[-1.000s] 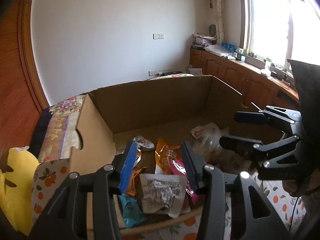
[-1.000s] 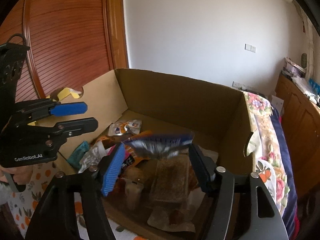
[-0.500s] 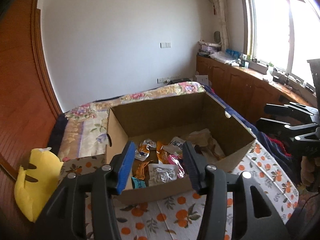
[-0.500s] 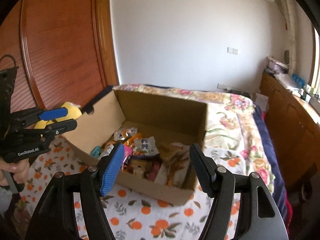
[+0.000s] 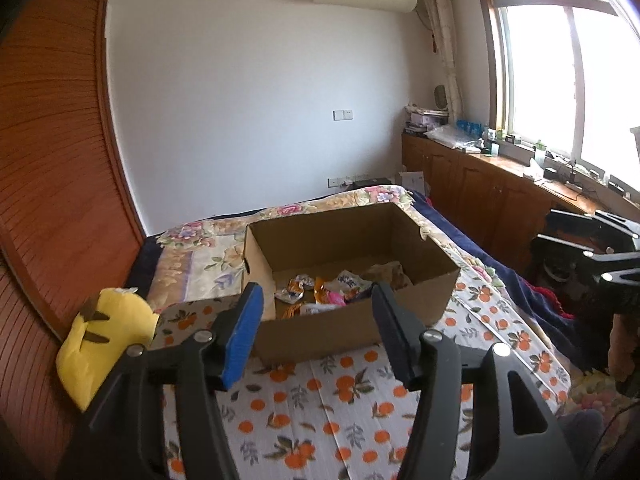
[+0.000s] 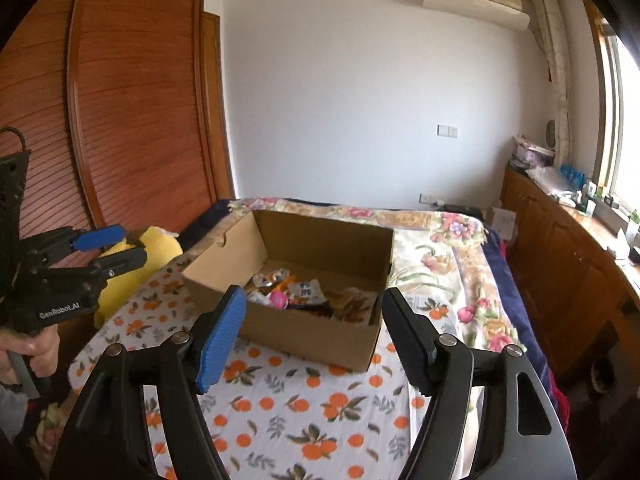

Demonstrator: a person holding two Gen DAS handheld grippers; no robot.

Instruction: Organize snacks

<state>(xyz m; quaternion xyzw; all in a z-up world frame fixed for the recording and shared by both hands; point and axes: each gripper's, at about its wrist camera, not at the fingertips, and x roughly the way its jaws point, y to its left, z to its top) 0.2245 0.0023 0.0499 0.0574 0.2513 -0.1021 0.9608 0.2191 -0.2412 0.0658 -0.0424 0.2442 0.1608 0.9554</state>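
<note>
An open cardboard box (image 5: 352, 328) (image 6: 304, 332) stands on the bed's orange-print cloth. Several snack packets (image 5: 320, 292) (image 6: 296, 292) lie mixed on its floor. My left gripper (image 5: 318, 312) hovers in front of the box and above the cloth, its jaws opening with nothing between them. My right gripper (image 6: 312, 316) hangs on the near side of the box, jaws also opening and empty. In the right wrist view the left gripper (image 6: 108, 246) shows at the left edge, held by a hand. In the left wrist view the right gripper's fingers (image 5: 568, 236) show at the right edge.
A yellow plush toy (image 5: 106, 332) (image 6: 156, 252) lies left of the box. The orange-print cloth (image 5: 340, 412) (image 6: 320, 408) covers the near bed, a floral quilt (image 6: 448, 248) the far part. Wooden cabinets (image 5: 480, 200) with clutter line the right wall; a slatted wardrobe (image 6: 132, 120) stands left.
Both grippers pulled back and up out of the box, which now sits farther off. The packet that hung between the right gripper's jaws now lies in the box. Both pairs of jaws stand wider.
</note>
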